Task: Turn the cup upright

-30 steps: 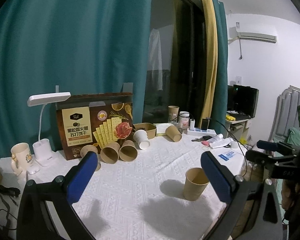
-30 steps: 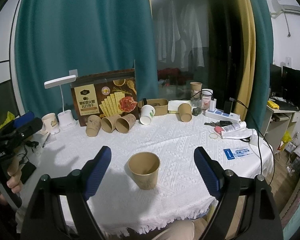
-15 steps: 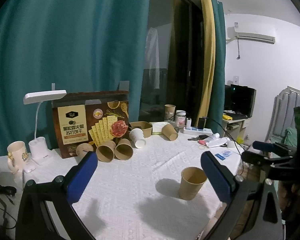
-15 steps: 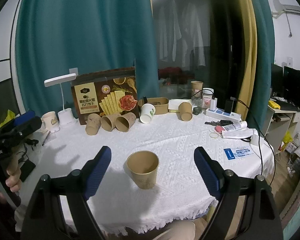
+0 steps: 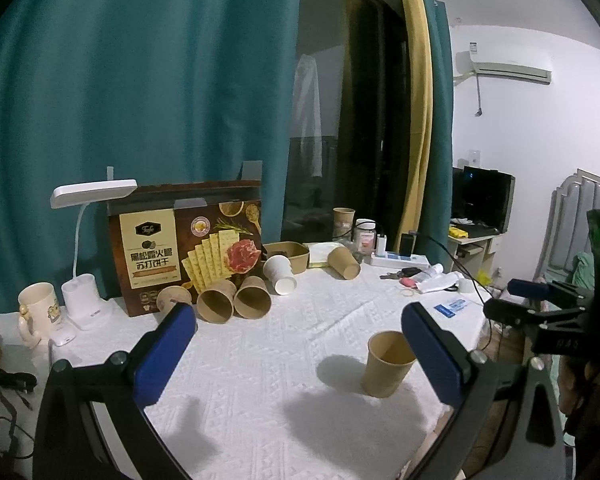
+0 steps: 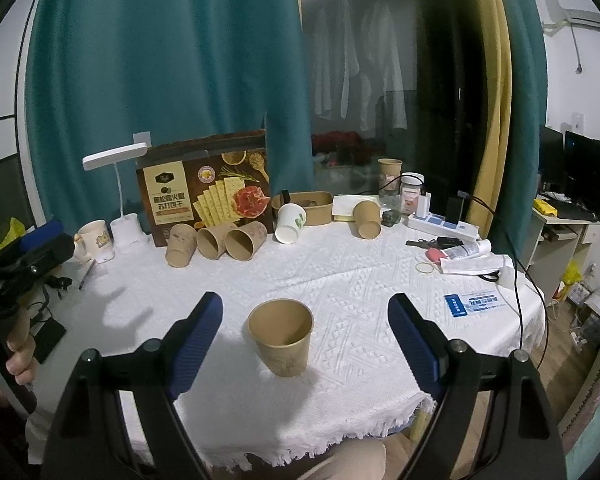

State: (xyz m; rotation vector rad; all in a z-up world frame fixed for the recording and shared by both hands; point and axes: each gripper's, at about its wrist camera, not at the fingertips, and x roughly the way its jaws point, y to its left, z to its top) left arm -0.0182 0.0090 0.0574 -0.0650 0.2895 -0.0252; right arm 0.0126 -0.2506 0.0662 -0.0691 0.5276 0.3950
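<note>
A brown paper cup (image 6: 281, 339) stands upright, mouth up, on the white tablecloth (image 6: 340, 280) near the front edge. It also shows in the left wrist view (image 5: 386, 364), at the right. My right gripper (image 6: 305, 320) is open and empty, held back from the cup, its jaws wide on either side of it. My left gripper (image 5: 298, 332) is open and empty over the cloth, to the left of the cup. Several brown cups (image 6: 216, 242) lie on their sides at the back.
A cracker box (image 6: 206, 196) and a white desk lamp (image 6: 120, 200) stand at the back left beside a mug (image 6: 96, 236). A white cup (image 6: 290, 224) and a brown cup (image 6: 367, 219) lie tipped near a paper bowl (image 6: 316, 208). A power strip (image 6: 444, 226), keys and tubes lie right.
Both grippers have drawn back slightly, and the left view has tilted up. The upright cup has not moved. Both grippers stay open.
</note>
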